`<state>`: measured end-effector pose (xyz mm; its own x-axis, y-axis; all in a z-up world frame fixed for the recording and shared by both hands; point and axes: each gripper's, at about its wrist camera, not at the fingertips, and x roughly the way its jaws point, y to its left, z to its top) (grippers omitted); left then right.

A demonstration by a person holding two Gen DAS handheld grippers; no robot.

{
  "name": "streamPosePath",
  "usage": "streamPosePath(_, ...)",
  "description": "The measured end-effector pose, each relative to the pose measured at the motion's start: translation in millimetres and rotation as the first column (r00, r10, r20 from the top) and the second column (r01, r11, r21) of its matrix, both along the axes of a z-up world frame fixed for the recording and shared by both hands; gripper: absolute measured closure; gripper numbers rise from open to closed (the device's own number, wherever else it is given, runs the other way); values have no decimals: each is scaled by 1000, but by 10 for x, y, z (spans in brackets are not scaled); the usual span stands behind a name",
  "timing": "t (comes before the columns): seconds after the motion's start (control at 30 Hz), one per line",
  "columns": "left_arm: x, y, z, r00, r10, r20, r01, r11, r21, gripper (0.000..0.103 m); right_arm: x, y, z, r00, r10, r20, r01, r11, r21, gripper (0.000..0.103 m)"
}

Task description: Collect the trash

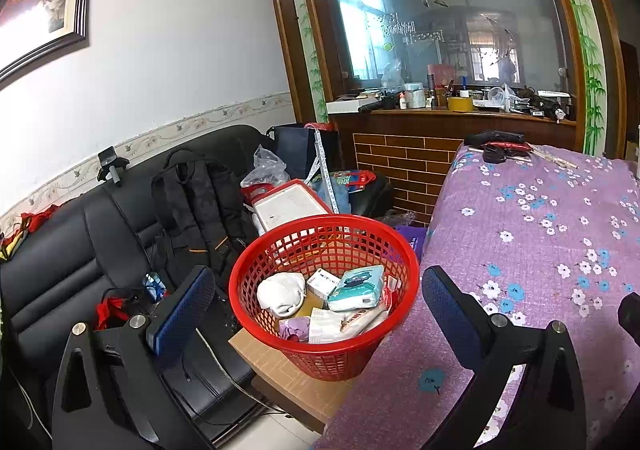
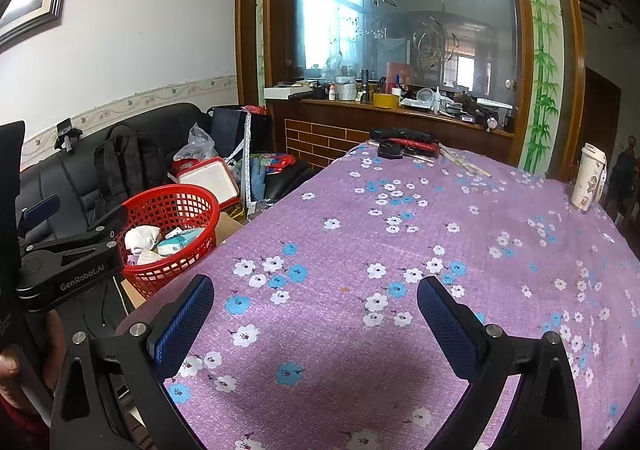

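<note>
Both grippers empty, fingers spread: left gripper (image 1: pixel 316 314) over the trash-filled red basket (image 1: pixel 256 266) beside the tabletop (image 2: pixel 400 234), right gripper (image 2: pixel 316 314) above bare cloth, likely done dropping.

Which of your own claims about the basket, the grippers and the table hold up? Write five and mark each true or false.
1. The red basket holds several items, among them a white bundle. True.
2. The left gripper grips a tissue pack. False: it is open and empty.
3. The right gripper is open above the purple floral tablecloth. True.
4. The basket stands in the middle of the table. False: it sits off the table's edge, on a cardboard box.
5. A black backpack rests on the sofa. True.
</note>
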<state>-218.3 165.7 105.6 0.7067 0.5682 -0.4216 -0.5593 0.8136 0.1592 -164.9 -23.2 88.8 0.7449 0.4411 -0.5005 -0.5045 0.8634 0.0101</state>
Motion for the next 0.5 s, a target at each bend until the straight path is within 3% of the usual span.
streamPosePath(0.5,14,-1,-8,1000,-4,-6,4,1000,4,0,19,-7,-19,1000,-1,-7,1,1000,-2,0)
